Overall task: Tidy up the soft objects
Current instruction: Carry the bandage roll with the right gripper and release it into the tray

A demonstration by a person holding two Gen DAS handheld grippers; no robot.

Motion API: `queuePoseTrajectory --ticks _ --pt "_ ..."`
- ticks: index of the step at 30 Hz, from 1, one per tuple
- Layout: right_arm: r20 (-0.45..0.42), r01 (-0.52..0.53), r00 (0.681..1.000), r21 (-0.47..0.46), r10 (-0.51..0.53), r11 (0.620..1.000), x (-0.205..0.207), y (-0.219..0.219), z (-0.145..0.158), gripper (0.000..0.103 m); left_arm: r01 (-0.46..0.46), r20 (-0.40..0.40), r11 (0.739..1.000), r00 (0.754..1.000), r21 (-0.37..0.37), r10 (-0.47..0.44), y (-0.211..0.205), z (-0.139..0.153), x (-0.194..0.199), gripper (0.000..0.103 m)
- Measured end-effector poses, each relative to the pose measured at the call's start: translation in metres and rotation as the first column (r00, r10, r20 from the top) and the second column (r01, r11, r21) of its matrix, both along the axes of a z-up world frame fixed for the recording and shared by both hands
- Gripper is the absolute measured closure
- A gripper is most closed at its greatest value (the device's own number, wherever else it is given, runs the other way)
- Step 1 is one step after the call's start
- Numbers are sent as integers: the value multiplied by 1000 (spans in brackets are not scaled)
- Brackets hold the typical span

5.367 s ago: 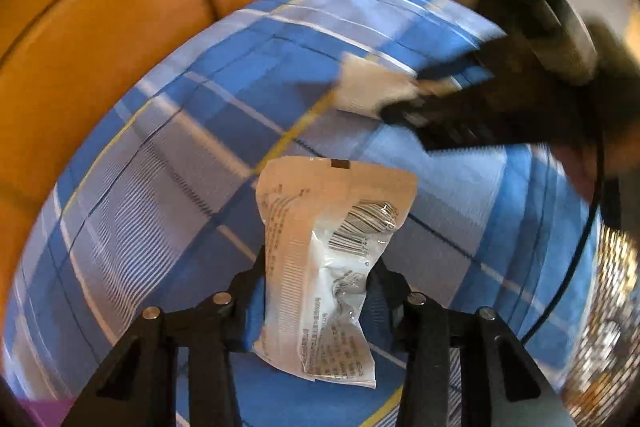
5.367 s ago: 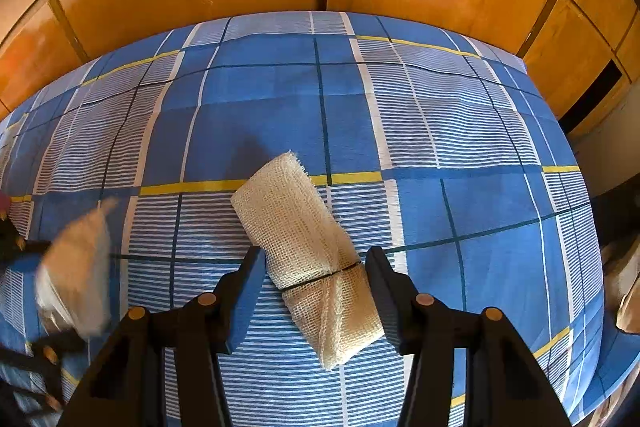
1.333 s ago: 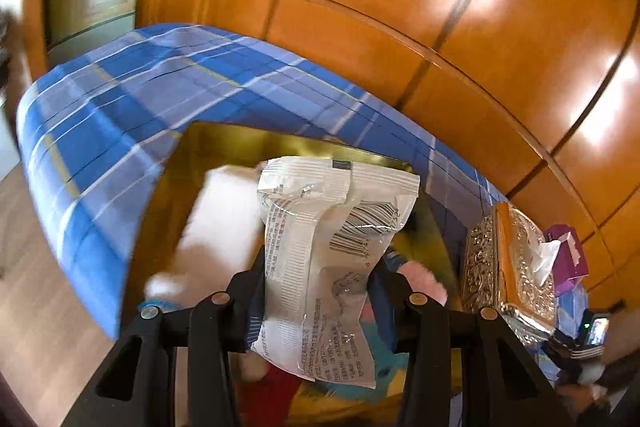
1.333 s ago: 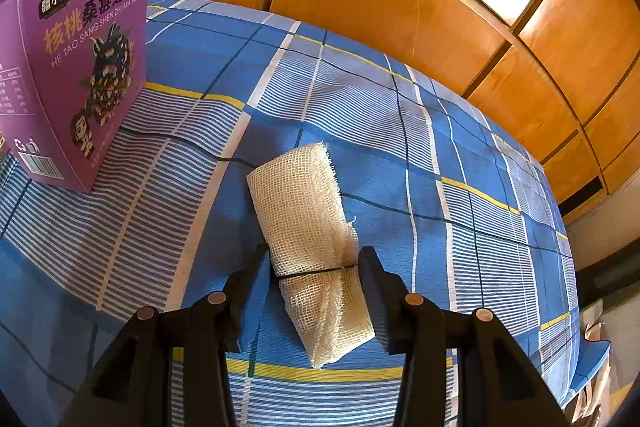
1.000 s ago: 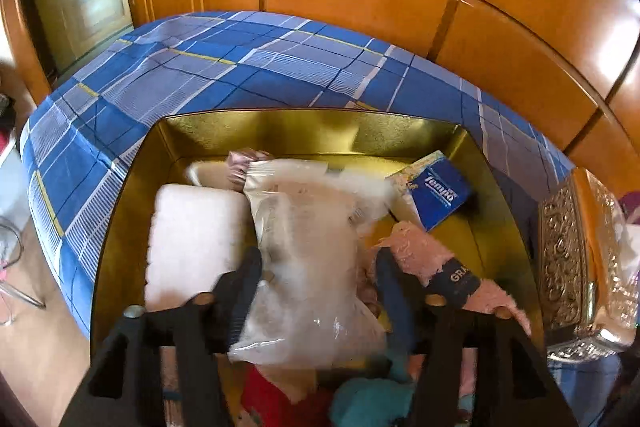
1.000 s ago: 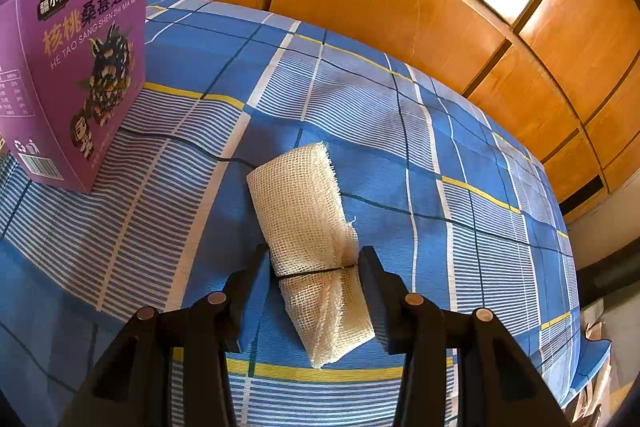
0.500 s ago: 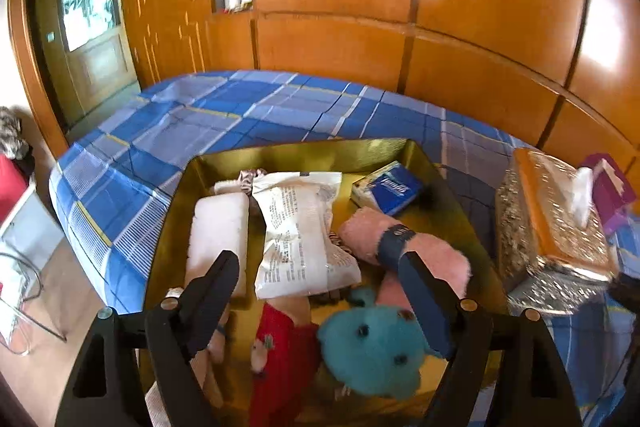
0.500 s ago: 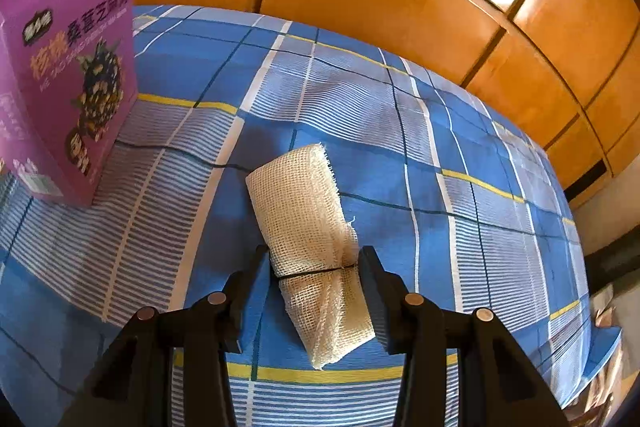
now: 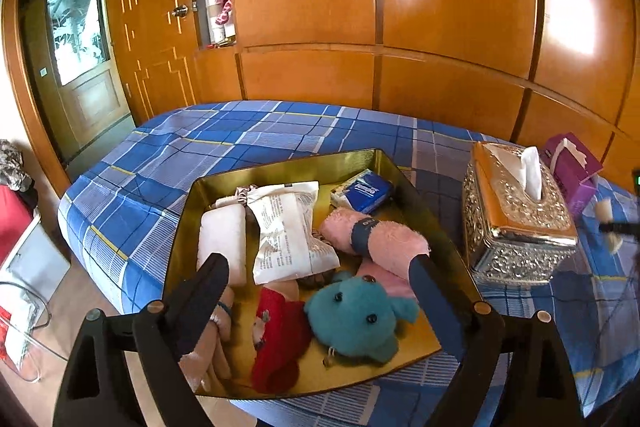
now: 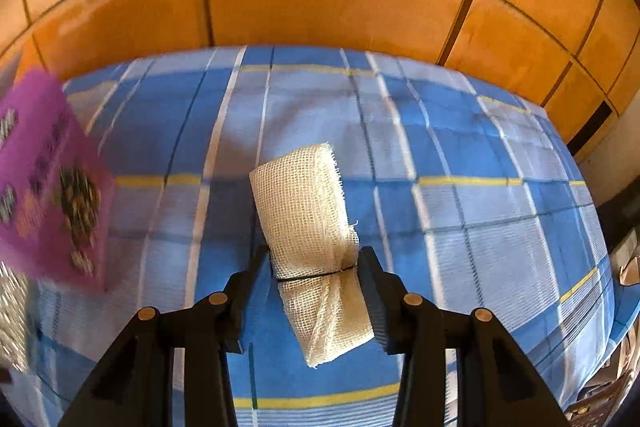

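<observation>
The left gripper (image 9: 320,281), jaws just opened and empty, hangs above the gold tray (image 9: 280,167); inside lies a blue "Tempo" tissue pack (image 9: 366,191). The right gripper (image 10: 314,281) clamps a gauze roll (image 10: 308,223).

The bed (image 9: 248,131) carries a blue plaid sheet. Directly on it rest a gold tray (image 9: 304,163) near its front edge, an ornate silver tissue box (image 9: 516,231) just beside the tray, and a purple box (image 9: 572,167) behind the tissue box.
</observation>
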State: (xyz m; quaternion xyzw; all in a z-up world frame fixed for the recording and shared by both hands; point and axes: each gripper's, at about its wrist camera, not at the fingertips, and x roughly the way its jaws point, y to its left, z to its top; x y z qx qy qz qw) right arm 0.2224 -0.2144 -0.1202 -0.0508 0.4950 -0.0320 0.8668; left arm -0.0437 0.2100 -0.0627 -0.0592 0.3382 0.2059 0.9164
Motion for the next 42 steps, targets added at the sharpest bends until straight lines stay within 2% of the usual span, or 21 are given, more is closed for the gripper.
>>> queuePoseTrajectory --ticks 8,12,17,20,21,24,27,28,33,36,38,39,42 --pt "119 -40 992 -4 40 999 27 18 72 60 8 -3 1000 1000 2 -8 -4 -2 -5 11" --pt "198 -117 974 11 112 993 35 53 120 60 3 -1 1000 1000 1 -3 -4 -2 -7 10" --pt "268 -281 924 -8 273 960 28 122 161 60 -13 0 1000 1000 -4 13 1 -3 -10 10" --pt "283 -394 882 6 376 919 15 166 170 60 -22 -1 1000 1000 -6 22 4 -3 -11 10" --pt "285 -447 859 14 425 894 8 185 171 60 -25 -3 1000 1000 -7 25 5 -3 -12 10" --pt "281 -560 799 26 531 828 -11 225 168 60 -37 -4 999 999 -6 37 9 -4 -15 10" --pt "259 -676 717 27 648 737 -38 270 157 60 -51 -6 999 999 -10 51 14 -4 -18 10" --pt "244 -718 680 32 691 695 -50 287 150 60 -57 -6 998 998 -12 56 16 -4 -19 10" --pt "174 -824 566 90 806 560 -90 339 118 60 -117 4 993 993 -11 117 35 -1 -32 10" --pt "110 -864 499 140 859 484 -116 373 85 60 -195 11 981 981 -24 195 58 1 -45 10" --pt "79 -873 477 162 875 461 -128 388 65 60 -241 19 970 970 -28 242 70 2 -55 8" --pt "65 -871 476 175 877 459 -131 394 58 60 -262 22 965 965 -28 262 75 1 -58 6" --pt "22 -861 491 163 871 481 -138 423 31 60 -310 25 950 950 -45 311 88 -2 -65 6"
